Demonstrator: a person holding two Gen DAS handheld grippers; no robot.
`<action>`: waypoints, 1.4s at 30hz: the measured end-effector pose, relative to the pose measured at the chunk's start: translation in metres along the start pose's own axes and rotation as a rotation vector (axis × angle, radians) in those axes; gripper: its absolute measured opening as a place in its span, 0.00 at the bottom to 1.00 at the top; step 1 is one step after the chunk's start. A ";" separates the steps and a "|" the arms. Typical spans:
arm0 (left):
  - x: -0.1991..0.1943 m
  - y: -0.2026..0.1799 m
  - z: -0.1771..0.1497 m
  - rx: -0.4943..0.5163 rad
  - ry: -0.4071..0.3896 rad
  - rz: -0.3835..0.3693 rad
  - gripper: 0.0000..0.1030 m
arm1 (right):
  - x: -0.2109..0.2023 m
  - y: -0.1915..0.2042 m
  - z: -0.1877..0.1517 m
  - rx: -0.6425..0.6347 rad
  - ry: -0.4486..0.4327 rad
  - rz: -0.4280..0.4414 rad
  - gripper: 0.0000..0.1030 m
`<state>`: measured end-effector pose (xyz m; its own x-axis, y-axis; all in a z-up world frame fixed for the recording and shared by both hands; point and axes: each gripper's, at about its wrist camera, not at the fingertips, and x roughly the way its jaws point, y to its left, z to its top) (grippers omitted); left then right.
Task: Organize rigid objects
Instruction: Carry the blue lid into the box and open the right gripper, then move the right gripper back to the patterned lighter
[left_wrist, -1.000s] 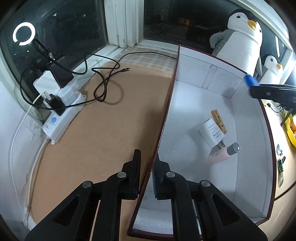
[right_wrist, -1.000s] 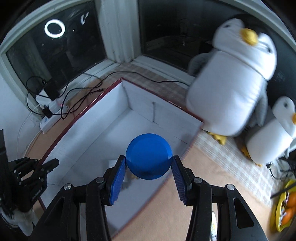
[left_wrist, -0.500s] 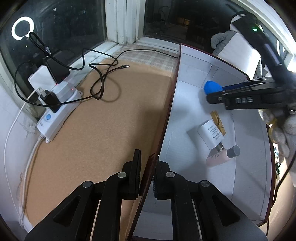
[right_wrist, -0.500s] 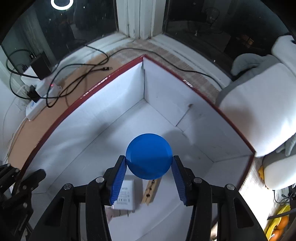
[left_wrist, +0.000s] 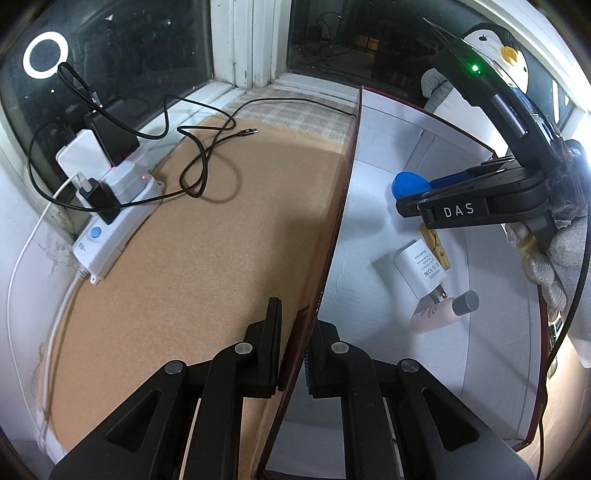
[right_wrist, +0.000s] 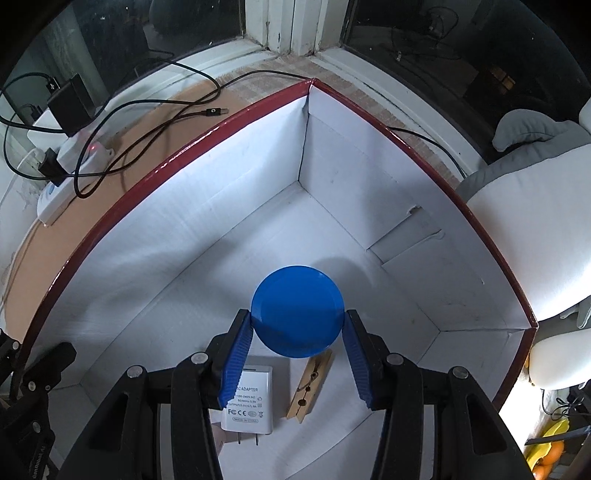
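A round blue object (right_wrist: 297, 311) sits between the blue pads of my right gripper (right_wrist: 298, 356), which is shut on it and hangs inside the white box (right_wrist: 258, 206) with a dark red rim. The left wrist view shows the blue object (left_wrist: 408, 184) above the box floor. Below it lie a white power adapter (right_wrist: 248, 398), a wooden clothespin (right_wrist: 309, 384) and a pink bottle (left_wrist: 441, 312) with a grey cap. My left gripper (left_wrist: 293, 347) is shut on the box's left wall (left_wrist: 328, 240) near its front corner.
A white power strip (left_wrist: 110, 221) with plugs and a looping black cable (left_wrist: 207, 166) lie on the cork surface left of the box. Penguin plush toys (right_wrist: 532, 221) stand against the box's right side. Dark windows run along the back.
My right gripper carried the blue object from above the box's right rim to over the box and down inside it. The left gripper stayed on the wall.
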<state>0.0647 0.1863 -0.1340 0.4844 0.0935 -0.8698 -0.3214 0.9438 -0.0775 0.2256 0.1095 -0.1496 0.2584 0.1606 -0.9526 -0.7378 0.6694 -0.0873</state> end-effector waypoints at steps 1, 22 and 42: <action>0.000 0.000 0.000 0.001 0.000 0.000 0.09 | 0.000 0.000 0.000 -0.002 0.001 -0.002 0.45; -0.006 0.002 -0.005 0.005 0.016 0.013 0.09 | -0.061 -0.021 -0.030 0.101 -0.116 0.049 0.45; -0.023 0.004 -0.024 -0.008 0.021 0.043 0.16 | -0.115 -0.128 -0.233 0.473 -0.148 0.057 0.45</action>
<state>0.0330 0.1803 -0.1258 0.4529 0.1272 -0.8824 -0.3484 0.9363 -0.0439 0.1446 -0.1640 -0.0965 0.3369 0.2844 -0.8976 -0.3983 0.9068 0.1378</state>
